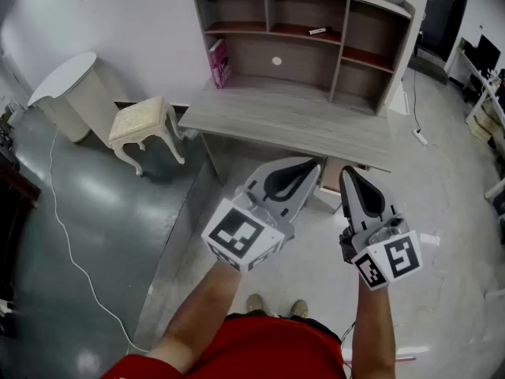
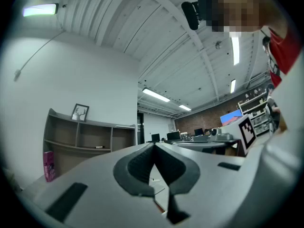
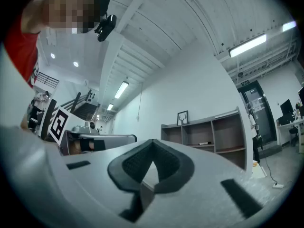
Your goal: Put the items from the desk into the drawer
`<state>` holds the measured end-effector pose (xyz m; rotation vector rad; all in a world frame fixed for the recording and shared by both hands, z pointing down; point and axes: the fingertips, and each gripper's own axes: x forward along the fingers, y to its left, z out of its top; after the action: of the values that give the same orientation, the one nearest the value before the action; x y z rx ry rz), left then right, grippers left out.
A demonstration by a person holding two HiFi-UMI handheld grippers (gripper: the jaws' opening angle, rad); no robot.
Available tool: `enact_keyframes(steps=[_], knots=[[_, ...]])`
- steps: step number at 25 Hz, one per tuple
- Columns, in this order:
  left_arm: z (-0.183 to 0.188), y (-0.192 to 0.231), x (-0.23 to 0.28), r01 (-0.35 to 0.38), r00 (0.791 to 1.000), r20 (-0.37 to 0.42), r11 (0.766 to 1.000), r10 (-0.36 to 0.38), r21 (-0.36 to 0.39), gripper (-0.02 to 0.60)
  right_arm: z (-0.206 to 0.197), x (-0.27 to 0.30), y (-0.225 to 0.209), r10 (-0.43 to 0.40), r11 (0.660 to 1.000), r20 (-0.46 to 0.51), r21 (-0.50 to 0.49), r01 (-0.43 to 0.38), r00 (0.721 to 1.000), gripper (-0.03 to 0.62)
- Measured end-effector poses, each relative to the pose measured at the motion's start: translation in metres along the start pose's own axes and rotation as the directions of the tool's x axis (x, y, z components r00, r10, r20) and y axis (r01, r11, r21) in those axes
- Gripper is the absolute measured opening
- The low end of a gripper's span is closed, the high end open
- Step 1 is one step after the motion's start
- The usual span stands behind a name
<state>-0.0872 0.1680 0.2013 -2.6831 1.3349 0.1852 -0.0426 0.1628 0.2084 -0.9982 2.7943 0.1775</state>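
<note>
The grey desk (image 1: 292, 121) with its shelf unit stands ahead of me. A pink box (image 1: 218, 63) stands upright on the desktop at the left, also seen in the left gripper view as the pink box (image 2: 48, 166). A black marker (image 1: 319, 31) lies on a middle shelf. My left gripper (image 1: 312, 165) and right gripper (image 1: 348, 173) hover side by side in front of the desk's edge, apart from everything on it. Both are shut and empty, with the jaws meeting at the tips: left gripper (image 2: 153, 146), right gripper (image 3: 152, 142).
A framed picture (image 2: 80, 112) stands on top of the shelves. A cream stool (image 1: 146, 121) and a white round table (image 1: 67, 81) are to the left of the desk. A white cable (image 1: 71, 243) runs over the floor. A brown panel (image 1: 334, 175) shows under the desk's front edge.
</note>
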Motion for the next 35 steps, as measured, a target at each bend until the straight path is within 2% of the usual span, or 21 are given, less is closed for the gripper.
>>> enact_keyframes(steps=[9,17,22,29,35], knots=[[-0.008,0.030,-0.012,-0.004,1.000,0.021,1.000,0.004,-0.009,0.006,-0.013,0.024,0.014,0.006,0.999,-0.005,0.043,-0.005,1.000,0.002],[-0.014,0.073,-0.033,0.001,1.000,0.000,1.000,-0.001,-0.027,0.006,-0.007,0.046,0.027,-0.038,0.999,0.016,0.015,0.038,0.999,0.003],[-0.017,0.099,-0.031,0.000,1.000,0.018,0.999,0.001,-0.047,0.006,-0.014,0.063,0.022,-0.056,0.998,0.001,0.004,0.056,0.998,0.003],[-0.030,0.128,0.008,0.002,1.000,0.002,1.000,-0.002,-0.012,0.006,-0.029,0.096,-0.018,-0.053,0.999,0.011,0.002,0.053,0.999,0.003],[-0.050,0.172,0.077,-0.036,0.998,-0.041,0.999,0.037,0.030,0.008,-0.040,0.139,-0.096,-0.036,0.999,0.052,0.021,0.035,0.998,0.003]])
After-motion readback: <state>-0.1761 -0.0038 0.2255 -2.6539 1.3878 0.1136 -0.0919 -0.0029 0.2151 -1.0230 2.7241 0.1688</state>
